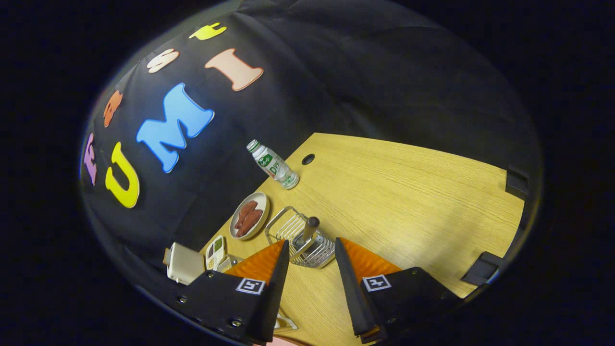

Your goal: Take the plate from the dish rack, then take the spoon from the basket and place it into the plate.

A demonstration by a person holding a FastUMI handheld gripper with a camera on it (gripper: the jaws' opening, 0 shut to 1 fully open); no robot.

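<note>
A wire basket (288,229) stands on the wooden table (408,192), just ahead of my fingertips. A spoon with a dark handle (310,227) leans upright in it, its lower part pale metal. My gripper (312,241) is open, its black-and-orange fingers (278,274) reaching either side of the basket's near end without touching it. Left of the basket, a white plate (261,204) holds reddish-brown food pieces. A pale edge of something shows under the left finger; I cannot tell what it is.
A white bottle with a green label (274,166) stands beyond the plate, by a cable hole (308,159). A small compartment tray (215,251) and a cream box (185,263) sit at the table's left end. Black clamps (516,183) grip the right edge.
</note>
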